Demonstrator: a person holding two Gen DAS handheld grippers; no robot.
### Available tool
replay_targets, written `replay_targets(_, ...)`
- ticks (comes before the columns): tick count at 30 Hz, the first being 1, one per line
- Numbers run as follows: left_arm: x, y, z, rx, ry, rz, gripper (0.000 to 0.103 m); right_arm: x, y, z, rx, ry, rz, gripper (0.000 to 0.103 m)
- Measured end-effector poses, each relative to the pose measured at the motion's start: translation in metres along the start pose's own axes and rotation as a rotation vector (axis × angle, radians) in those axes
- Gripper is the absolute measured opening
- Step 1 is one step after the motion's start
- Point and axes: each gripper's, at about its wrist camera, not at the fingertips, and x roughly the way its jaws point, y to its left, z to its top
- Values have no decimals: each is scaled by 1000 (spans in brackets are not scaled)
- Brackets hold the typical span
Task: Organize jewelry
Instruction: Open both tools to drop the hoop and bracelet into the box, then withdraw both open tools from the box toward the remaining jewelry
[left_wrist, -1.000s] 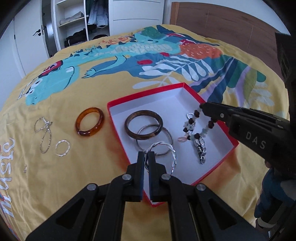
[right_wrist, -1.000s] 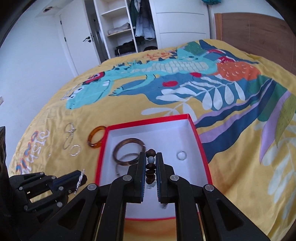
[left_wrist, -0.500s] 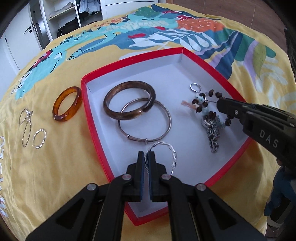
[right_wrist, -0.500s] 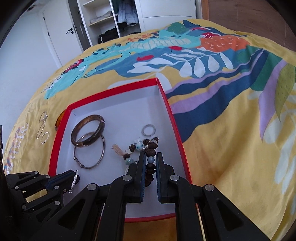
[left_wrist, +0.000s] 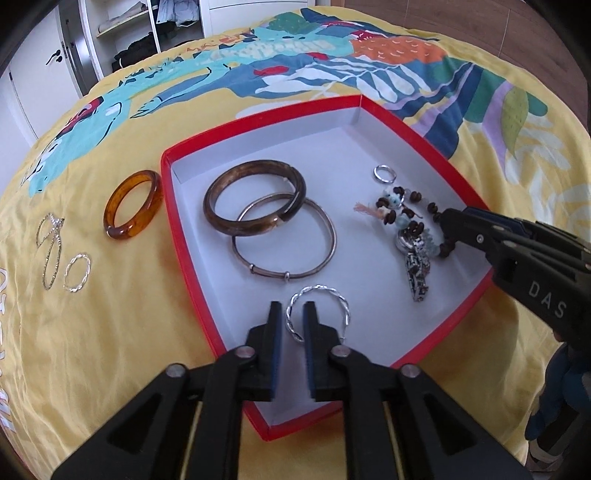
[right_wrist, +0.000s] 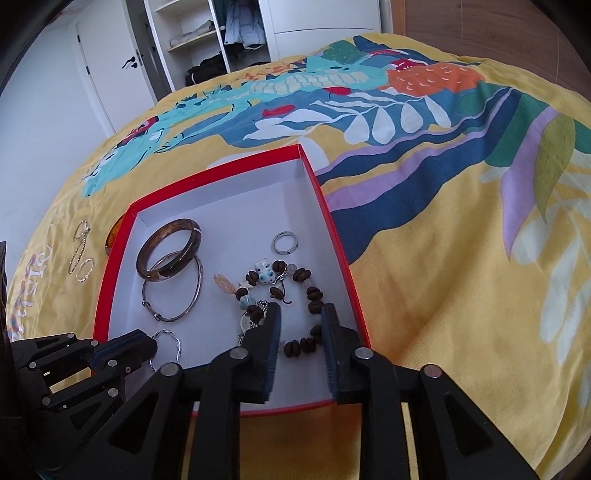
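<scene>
A red box with a white inside (left_wrist: 177, 236) (right_wrist: 110, 280) lies on the bed. In it are a brown bangle (left_wrist: 255, 201) (right_wrist: 168, 248), a thin silver bangle (left_wrist: 284, 236) (right_wrist: 173, 288), a small silver ring (left_wrist: 384, 173) (right_wrist: 285, 242) and a beaded bracelet with charms (left_wrist: 406, 225) (right_wrist: 280, 291). My left gripper (left_wrist: 292, 325) (right_wrist: 147, 345) is open around a twisted silver hoop (left_wrist: 317, 314) (right_wrist: 170, 343) lying on the box floor. My right gripper (right_wrist: 300, 325) (left_wrist: 443, 218) is open over the beaded bracelet, which rests in the box.
An amber bangle (left_wrist: 133, 208) lies on the yellow patterned bedspread (left_wrist: 92, 332) left of the box. Further left are a silver loop earring (left_wrist: 50, 251) and a small silver hoop (left_wrist: 77, 273). An open wardrobe (right_wrist: 221, 40) stands behind the bed.
Both grippers came down into the box and opened. The left let go of the twisted silver hoop and the right let go of the beaded bracelet; both now lie on the box floor.
</scene>
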Motion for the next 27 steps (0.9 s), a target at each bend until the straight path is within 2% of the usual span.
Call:
replay_targets(1, -4, 0, 0, -4, -9, 0, 29, -3, 0, 0, 0, -4, 0, 26)
replay_targets(2, -8, 1, 1, -8, -19, -1, 32, -6, 1, 0, 0, -8, -1, 27)
replay_targets(5, -22, 3, 2, -14, -44, -10, 33, -18, 3, 0, 2, -25, -3, 31)
replay_targets(13, -80, 13, -4, -41, -129, 7, 33, -68, 16, -1, 31, -91, 16, 34)
replay_targets(19, -133, 32, -25, -105, -183, 82, 33, -109, 46, -13, 4, -130, 43, 37)
replay_targets(27, -196, 64, -70, -188, -243, 190, 33, -157, 93, -40, -52, -163, 96, 39)
